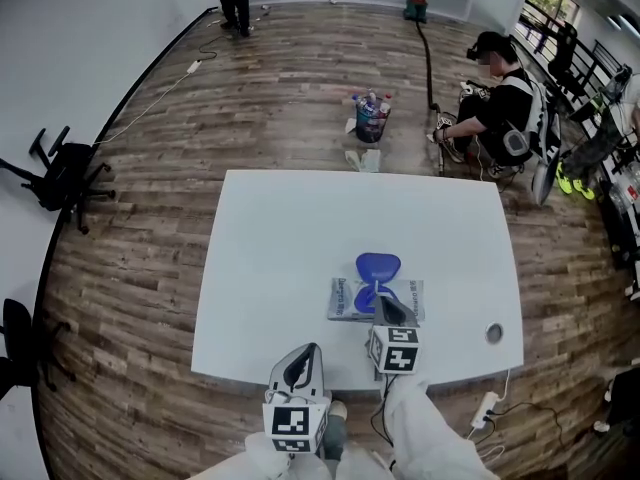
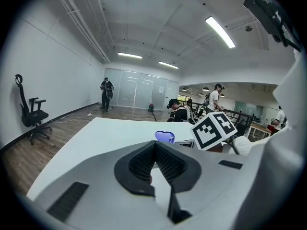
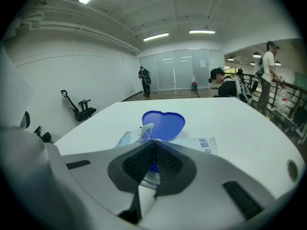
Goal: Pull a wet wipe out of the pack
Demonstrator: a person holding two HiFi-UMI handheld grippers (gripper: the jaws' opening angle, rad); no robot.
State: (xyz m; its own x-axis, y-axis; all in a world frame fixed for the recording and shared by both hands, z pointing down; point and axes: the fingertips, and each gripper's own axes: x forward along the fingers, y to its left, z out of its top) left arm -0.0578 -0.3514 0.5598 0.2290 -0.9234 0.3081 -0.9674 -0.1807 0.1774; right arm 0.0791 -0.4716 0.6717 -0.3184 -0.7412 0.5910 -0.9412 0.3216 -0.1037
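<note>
Step in hand, by my read: lid's up, wipe not out yet, so this is the grab. R claw [image 1: 385, 304] sits right over the pack [image 1: 347, 298], tips down at its opening. Its jaws are closed to a point, and a white tab [image 3: 146, 130] pokes up just left of the tips. Can't tell if that's the wipe or if any of it is nipped, so nothing surely held. Blue lid [image 1: 378, 265] stands open just ahead of the tips. L claw [image 1: 304, 356] hangs back and left of the R one, by the table's [image 1: 270, 238] near edge, jaws closed too, empty, clear of the pack. Next move prob needs the R claw to part a bit, catch the wipe at the opening, close, then pull up. L claw shd come fwd and pin the pack's left end, else the light pack likely lifts w/ the wipe. Room: lots of bare table ahead and left of both claws. A small hole [image 1: 494, 333] in the top lies well right of the R claw. Near edge is close behind, so pull up more than back.
</note>
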